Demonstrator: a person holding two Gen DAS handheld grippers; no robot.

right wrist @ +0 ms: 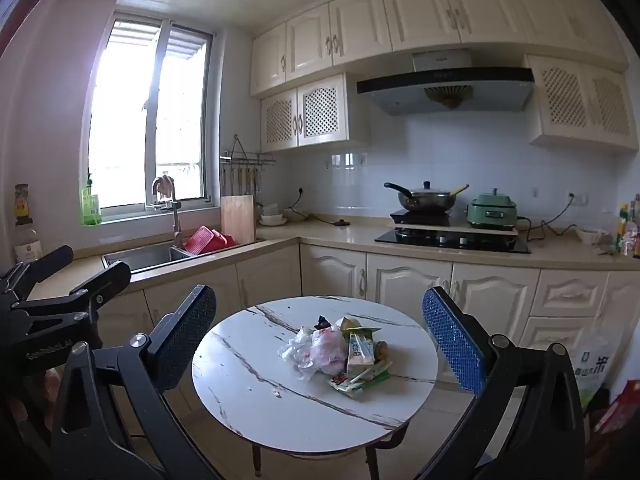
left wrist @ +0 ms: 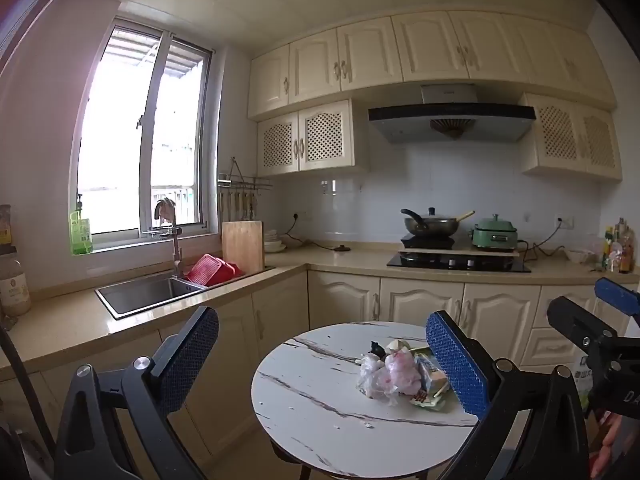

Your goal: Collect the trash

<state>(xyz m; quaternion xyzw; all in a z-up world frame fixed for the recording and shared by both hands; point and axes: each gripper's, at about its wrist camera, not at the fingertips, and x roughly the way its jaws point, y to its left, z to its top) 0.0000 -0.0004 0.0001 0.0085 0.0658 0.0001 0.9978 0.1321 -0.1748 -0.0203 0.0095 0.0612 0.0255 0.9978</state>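
Both grippers idle, nothing held. Left gripper [left wrist: 322, 358] with black arms and blue textured pads: jaws spread wide, empty. Right gripper [right wrist: 320, 336], same build: jaws wide apart, empty too. Trash pile [right wrist: 340, 354] of crumpled clear and pink plastic bags, a green-white carton and wrappers sits near the middle of the round white marble-pattern table [right wrist: 280, 408]. Neither gripper touches it. A few crumbs [right wrist: 276, 391] lie on the tabletop just beside the pile.

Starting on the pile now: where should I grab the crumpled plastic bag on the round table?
Pinch the plastic bag at its bunched upper folds, coming from above on its left side. That side faces bare table; wrappers crowd its right.
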